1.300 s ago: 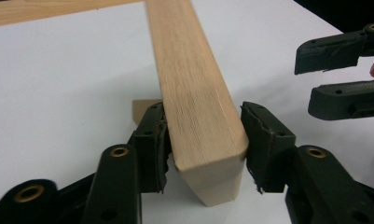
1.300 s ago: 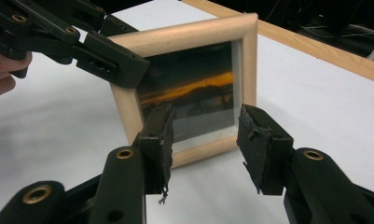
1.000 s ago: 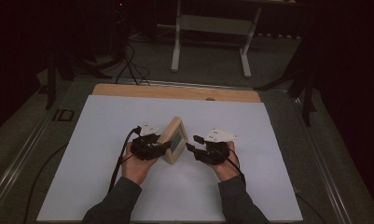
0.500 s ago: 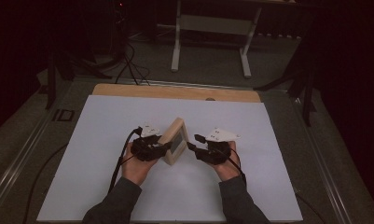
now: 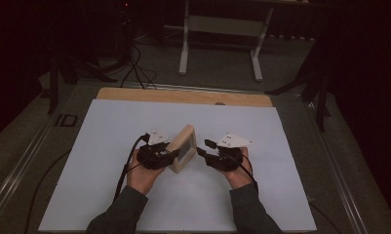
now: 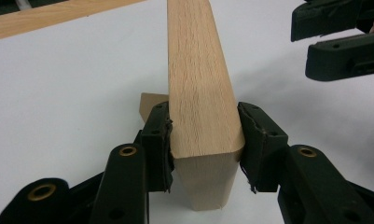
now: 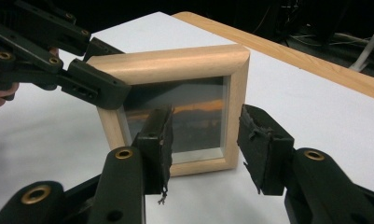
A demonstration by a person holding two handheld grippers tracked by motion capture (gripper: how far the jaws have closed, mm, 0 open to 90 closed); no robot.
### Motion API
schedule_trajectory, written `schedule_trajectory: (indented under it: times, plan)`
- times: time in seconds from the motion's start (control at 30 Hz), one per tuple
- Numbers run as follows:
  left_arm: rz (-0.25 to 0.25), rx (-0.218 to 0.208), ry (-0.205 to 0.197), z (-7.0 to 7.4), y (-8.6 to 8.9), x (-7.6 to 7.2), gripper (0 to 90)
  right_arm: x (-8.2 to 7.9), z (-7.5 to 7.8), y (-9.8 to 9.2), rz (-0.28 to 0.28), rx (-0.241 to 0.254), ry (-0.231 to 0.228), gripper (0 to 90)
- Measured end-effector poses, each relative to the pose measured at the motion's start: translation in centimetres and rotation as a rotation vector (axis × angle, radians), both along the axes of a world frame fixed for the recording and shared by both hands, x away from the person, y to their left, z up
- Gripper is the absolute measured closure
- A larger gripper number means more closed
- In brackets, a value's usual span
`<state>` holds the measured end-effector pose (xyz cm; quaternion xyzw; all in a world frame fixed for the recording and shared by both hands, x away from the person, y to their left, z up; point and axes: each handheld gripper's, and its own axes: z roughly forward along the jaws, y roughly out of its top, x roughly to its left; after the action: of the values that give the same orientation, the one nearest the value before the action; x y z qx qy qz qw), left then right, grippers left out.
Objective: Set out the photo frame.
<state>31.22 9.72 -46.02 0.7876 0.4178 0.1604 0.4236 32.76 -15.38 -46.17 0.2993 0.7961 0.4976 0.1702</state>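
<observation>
1. Table [image 5: 110, 204]: one, covered by one white sheet with a wooden edge strip [image 5: 183, 96] along its far side. All work takes place near the middle of the sheet, on the person's side.
2. Picture frame [image 5: 182, 148]: one, light wood with a glazed front showing a dark sunset image. It stands upright on the sheet between the two grippers, apparently propped on its back stand, a corner of which shows behind the frame in the left gripper view.
3. Left gripper [image 6: 202, 140]: one. Its jaws have just been closing, and both pads now press the two faces of the frame's side rail [image 6: 198, 84]; it is clamped on the frame.
4. Right gripper [image 7: 203, 140]: one. Its jaws stand apart with nothing between them, a short way in front of the glass, so it is released.
5. Step in hand, as a judgement: the frame is being secured at one side rail so that it can be lifted or repositioned.
6. Next move, as a judgement: bring the right gripper up to the opposite rail, keep its pads off the glass, then close. Lift evenly; a one-sided grip may let the frame pivot.
</observation>
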Motion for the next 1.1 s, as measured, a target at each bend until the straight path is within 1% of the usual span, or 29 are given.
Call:
schedule_trajectory:
  times: [0.17, 0.4, 0.6, 0.9, 0.97, 1.1]
  plan:
    - [-0.006, 0.009, -0.003, 0.1, 0.0, -0.2, 58.4, 0.1, 0.1, -0.2, -0.005, 0.013, 0.000, 54.7]
    - [-0.011, 0.020, -0.013, 0.1, -0.3, -0.5, 58.8, 0.0, 0.3, -0.3, -0.012, 0.020, -0.002, 54.7]
    - [-0.018, 0.038, -0.036, 0.0, -0.9, -0.9, 59.1, 0.0, 0.7, -0.2, -0.011, 0.023, -0.014, 54.8]
    - [-0.028, 0.054, -0.050, 0.0, -1.2, -1.2, 59.4, 0.0, 1.4, -0.2, -0.016, 0.024, -0.033, 55.1]
    - [-0.032, 0.057, -0.057, 0.0, -1.3, -1.3, 59.5, 0.2, 1.7, 0.0, -0.014, 0.024, -0.042, 55.1]
    - [-0.041, 0.061, -0.063, -0.1, -1.5, -1.4, 59.7, 0.4, 1.9, 0.1, -0.018, 0.024, -0.045, 55.6]
